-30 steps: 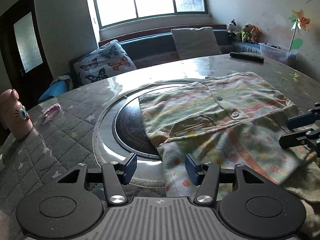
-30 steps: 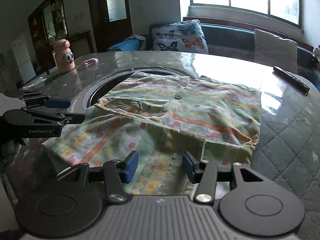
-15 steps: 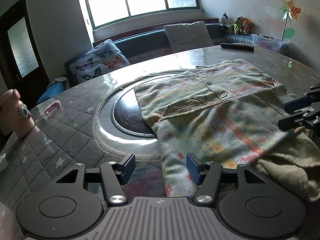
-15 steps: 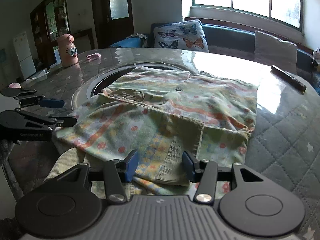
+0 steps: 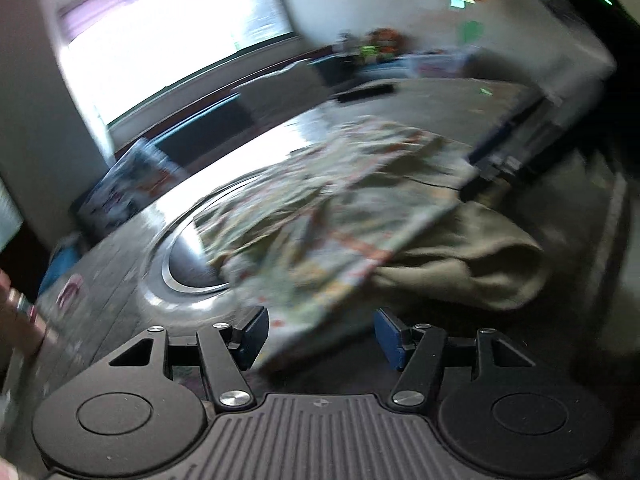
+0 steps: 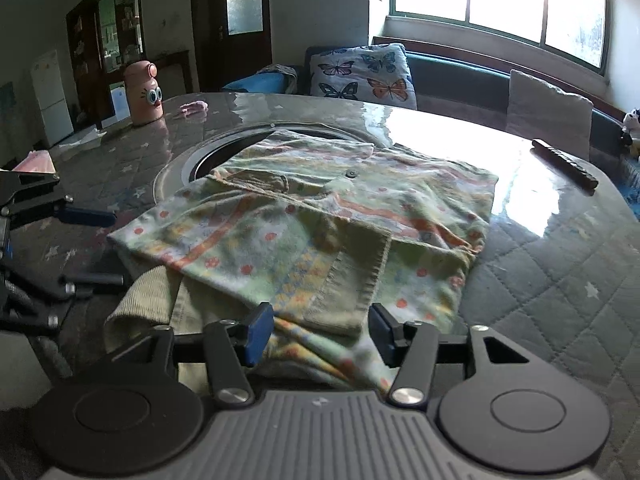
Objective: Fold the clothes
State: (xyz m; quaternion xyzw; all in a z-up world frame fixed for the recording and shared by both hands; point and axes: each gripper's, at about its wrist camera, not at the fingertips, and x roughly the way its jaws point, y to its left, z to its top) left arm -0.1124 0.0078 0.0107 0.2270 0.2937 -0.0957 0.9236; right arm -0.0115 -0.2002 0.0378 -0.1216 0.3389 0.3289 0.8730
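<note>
A pale green patterned shirt [image 6: 320, 216] lies folded on the round table, partly over the metal ring of the recessed hob; it also shows, blurred, in the left wrist view [image 5: 328, 216]. An olive corduroy garment [image 6: 148, 296] lies under its near edge and also shows in the left wrist view [image 5: 472, 256]. My right gripper [image 6: 320, 330] is open and empty, just short of the shirt's near hem. My left gripper [image 5: 322, 330] is open and empty at the shirt's corner. It shows at the left of the right wrist view [image 6: 86, 216].
A pink cartoon bottle [image 6: 143, 94] and a small pink item [image 6: 194, 107] stand at the table's far left. A dark remote [image 6: 564, 164] lies at the far right. A butterfly cushion [image 6: 364, 74] and a grey cushion [image 6: 548, 108] sit on the bench behind.
Both grippers have drawn back from the shirt toward the table's near edge. The left wrist view has tilted and blurred. The shirt has stayed folded in place.
</note>
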